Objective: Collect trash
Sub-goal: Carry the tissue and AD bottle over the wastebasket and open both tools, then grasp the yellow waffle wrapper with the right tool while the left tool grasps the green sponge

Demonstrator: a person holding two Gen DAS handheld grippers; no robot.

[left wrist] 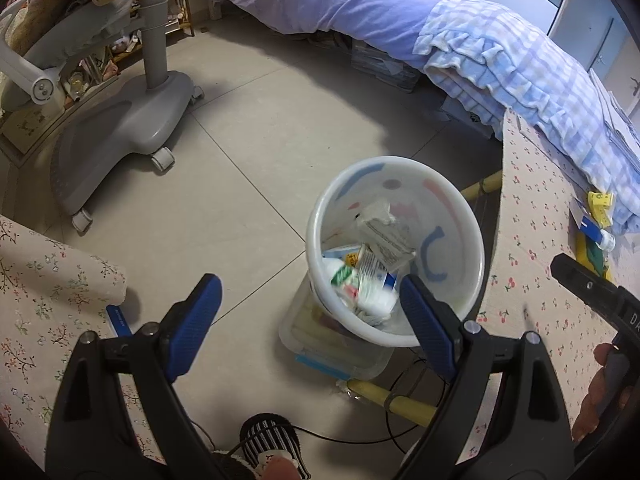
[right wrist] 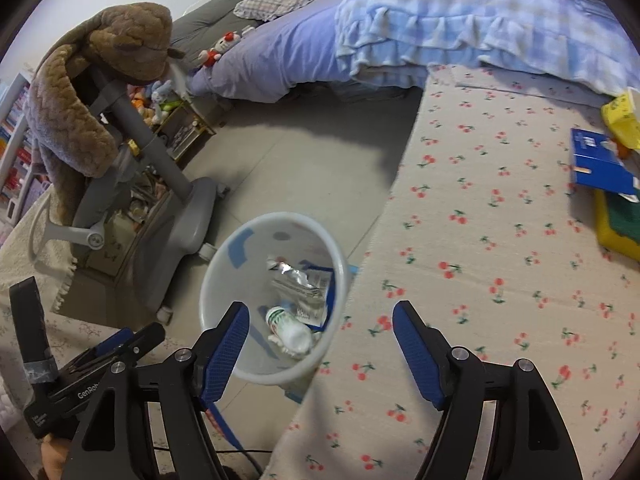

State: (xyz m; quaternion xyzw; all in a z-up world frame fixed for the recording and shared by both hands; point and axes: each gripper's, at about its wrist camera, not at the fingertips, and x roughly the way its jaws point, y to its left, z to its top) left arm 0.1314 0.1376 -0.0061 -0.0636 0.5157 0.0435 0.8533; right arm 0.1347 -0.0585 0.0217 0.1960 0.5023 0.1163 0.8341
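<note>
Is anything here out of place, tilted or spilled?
Yes. The white trash bin does not stand on the floor: it rests tilted on a clear plastic box beside the cherry-print table. Its trash stays inside; nothing has spilled.

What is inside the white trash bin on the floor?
The white trash bin holds a small white bottle, a crumpled silver wrapper and printed packets. They cover whatever lies beneath.
</note>
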